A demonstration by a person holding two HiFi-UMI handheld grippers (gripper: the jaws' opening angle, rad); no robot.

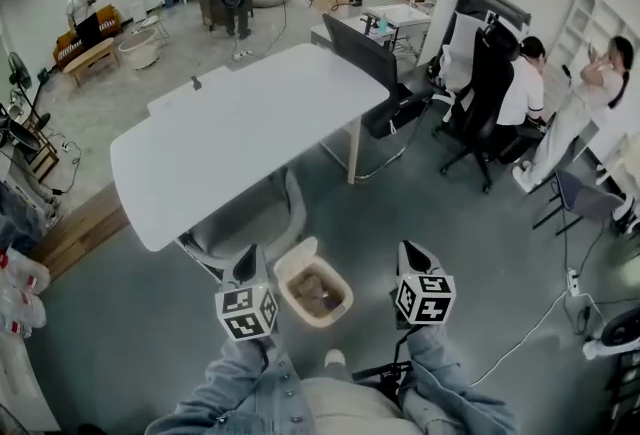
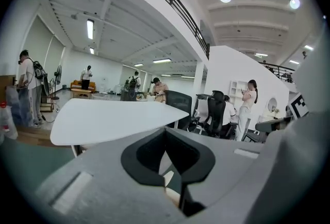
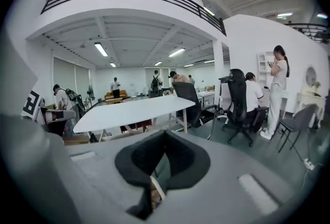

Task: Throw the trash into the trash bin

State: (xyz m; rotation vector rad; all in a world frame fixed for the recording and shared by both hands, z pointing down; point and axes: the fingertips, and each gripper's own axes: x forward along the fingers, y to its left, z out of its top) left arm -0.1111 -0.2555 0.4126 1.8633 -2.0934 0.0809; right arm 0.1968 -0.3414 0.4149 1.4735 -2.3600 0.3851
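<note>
A cream trash bin stands on the grey floor just in front of my feet, with brown crumpled trash lying inside it. My left gripper hangs above the floor to the bin's left, jaws shut and empty. To the bin's right my right gripper is also shut with nothing in it. In the left gripper view the shut jaws point toward the white table, and a sliver of the bin shows beneath them. The right gripper view shows its shut jaws with the bin below.
A large white table stands ahead with a grey chair tucked under its near edge. Black office chairs and seated and standing people are at the right. A power strip and cable lie on the floor at the right.
</note>
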